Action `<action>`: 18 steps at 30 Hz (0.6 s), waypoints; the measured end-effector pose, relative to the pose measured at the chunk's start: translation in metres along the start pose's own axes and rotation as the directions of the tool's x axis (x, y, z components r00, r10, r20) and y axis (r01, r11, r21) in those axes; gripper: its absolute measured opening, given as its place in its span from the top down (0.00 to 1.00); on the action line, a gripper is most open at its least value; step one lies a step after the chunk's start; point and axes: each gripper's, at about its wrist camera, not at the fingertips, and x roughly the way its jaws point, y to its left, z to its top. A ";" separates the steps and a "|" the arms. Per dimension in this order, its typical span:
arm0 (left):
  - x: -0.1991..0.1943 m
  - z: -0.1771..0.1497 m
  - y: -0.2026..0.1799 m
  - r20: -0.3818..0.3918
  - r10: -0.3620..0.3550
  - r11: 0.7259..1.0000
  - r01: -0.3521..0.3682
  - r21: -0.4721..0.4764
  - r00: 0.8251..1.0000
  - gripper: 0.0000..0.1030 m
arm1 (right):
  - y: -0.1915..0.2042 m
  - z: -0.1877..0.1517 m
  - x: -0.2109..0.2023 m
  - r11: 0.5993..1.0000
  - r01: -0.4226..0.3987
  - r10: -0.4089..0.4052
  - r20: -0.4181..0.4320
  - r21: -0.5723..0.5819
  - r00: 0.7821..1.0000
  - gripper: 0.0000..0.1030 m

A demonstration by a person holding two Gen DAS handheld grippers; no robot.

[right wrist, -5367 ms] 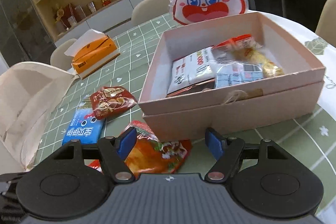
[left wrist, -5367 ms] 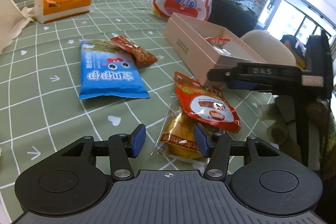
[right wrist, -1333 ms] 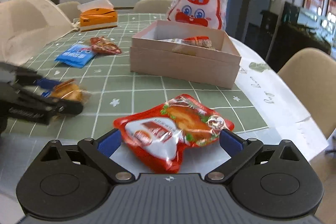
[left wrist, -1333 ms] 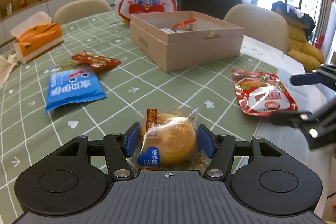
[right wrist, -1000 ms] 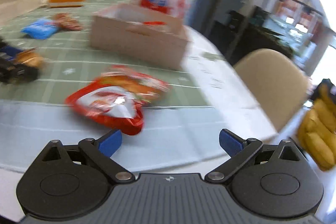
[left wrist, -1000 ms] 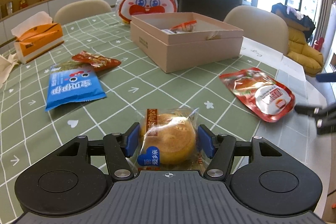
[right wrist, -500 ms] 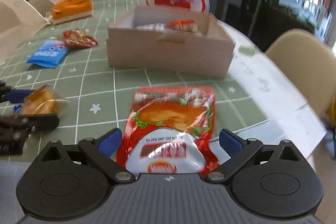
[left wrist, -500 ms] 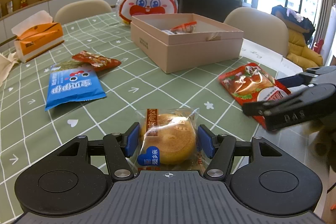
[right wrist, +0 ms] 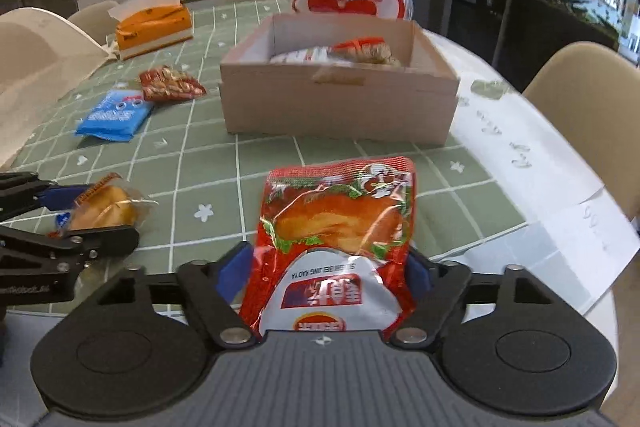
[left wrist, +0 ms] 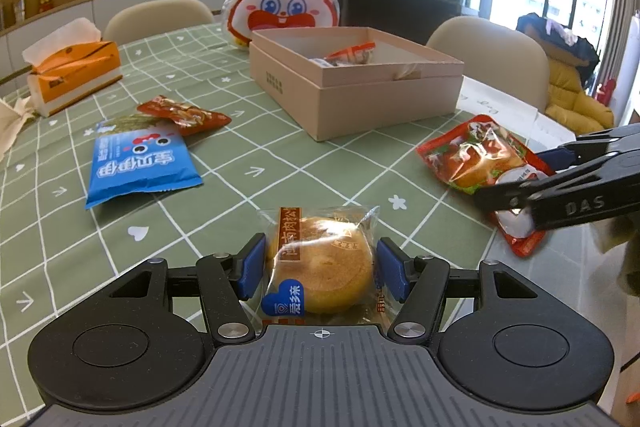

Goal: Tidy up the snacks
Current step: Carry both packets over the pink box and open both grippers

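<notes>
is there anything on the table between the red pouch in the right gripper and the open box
Nothing visible. From the right wrist view, only bare green tablecloth lies between the red pouch and the box.

One box [left wrist: 360,95]; four loose snack packets [left wrist: 140,163] (two between jaws); one tissue pack [left wrist: 76,71]

Round golden cake in clear plastic wrapper [left wrist: 322,265], flat on surface near front edge. Red foil pouch w/ roast-meat print [right wrist: 340,227] lies right of it. Blue foil packet [left wrist: 140,163] & small red snack pack [left wrist: 184,115] left of open tan cardboard box [left wrist: 356,87], snacks inside.
</notes>
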 end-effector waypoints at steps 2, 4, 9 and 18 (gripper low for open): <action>-0.001 0.001 0.002 -0.006 -0.015 1.000 0.015 -0.010 1.000 0.37 | -0.004 0.001 -0.008 1.000 -0.024 0.024 0.006 0.004 1.000 0.58; -0.002 0.003 0.002 -0.014 -0.025 1.000 0.025 -0.010 1.000 0.39 | -0.009 0.000 -0.013 0.998 -0.059 0.059 0.001 0.018 0.998 0.60; -0.004 0.005 -0.005 -0.031 -0.061 0.998 0.061 0.001 0.998 0.40 | -0.021 -0.004 -0.021 0.993 -0.113 0.113 0.008 0.036 0.994 0.66; -0.013 0.014 -0.021 -0.050 -0.105 0.994 0.104 -0.010 0.993 0.40 | -0.038 0.007 -0.033 0.982 -0.182 0.178 0.062 0.057 0.982 0.78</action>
